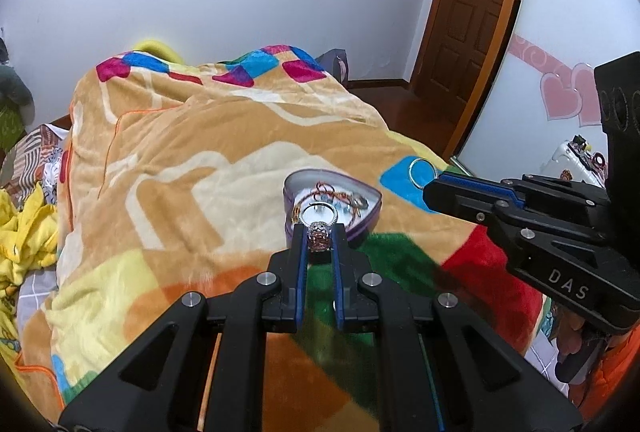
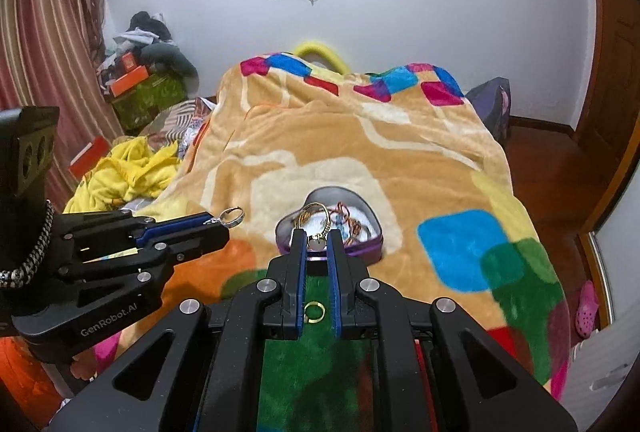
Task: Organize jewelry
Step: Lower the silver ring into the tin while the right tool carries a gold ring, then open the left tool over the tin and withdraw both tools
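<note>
**Black grippers, blue pads**

The left gripper and right gripper are black plastic linkages with triangular cut-outs and round silver screws at the pivots. Blue pads line the inner faces of the fingers. One body reads "DAS", the other "GenRobot.AI". A braided black-and-white cord hangs beside the left one. An orange sleeve shows.

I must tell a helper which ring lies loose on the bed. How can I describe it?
Find the large orange plush blanket covering the bed, then its dark green patch just in front of the purple heart-shaped metal tin. The thin plain gold ring lies flat there, alone on the fabric, not inside the tin.
</note>
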`<state>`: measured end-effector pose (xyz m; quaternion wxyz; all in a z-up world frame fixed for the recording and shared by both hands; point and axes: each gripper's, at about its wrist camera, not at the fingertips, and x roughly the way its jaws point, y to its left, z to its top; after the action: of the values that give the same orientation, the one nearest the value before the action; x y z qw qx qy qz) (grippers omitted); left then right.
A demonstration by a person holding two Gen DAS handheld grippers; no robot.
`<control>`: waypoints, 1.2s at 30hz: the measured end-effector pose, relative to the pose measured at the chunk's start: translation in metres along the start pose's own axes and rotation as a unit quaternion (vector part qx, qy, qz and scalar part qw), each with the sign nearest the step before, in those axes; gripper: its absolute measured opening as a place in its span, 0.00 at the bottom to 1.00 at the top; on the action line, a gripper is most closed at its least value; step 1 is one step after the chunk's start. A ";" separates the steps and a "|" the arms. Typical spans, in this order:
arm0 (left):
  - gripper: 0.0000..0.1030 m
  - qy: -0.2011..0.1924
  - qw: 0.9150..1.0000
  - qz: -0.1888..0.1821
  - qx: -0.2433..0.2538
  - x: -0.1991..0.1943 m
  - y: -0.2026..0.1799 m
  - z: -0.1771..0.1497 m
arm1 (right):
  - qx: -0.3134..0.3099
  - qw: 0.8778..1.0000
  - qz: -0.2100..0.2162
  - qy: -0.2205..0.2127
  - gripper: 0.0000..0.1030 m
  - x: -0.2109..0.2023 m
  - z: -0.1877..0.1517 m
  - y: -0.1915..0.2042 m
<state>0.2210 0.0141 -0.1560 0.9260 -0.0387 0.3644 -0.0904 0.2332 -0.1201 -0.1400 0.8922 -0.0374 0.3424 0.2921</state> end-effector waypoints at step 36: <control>0.10 0.059 0.998 -0.012 -0.007 0.083 0.012 0.013 | -0.002 0.997 0.020 0.077 0.09 0.081 0.010 -0.032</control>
<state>0.2912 0.0097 -0.2037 0.9013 -0.0445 0.4187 -0.1013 0.3053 -0.1039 -0.1880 0.8571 -0.0549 0.4099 0.3071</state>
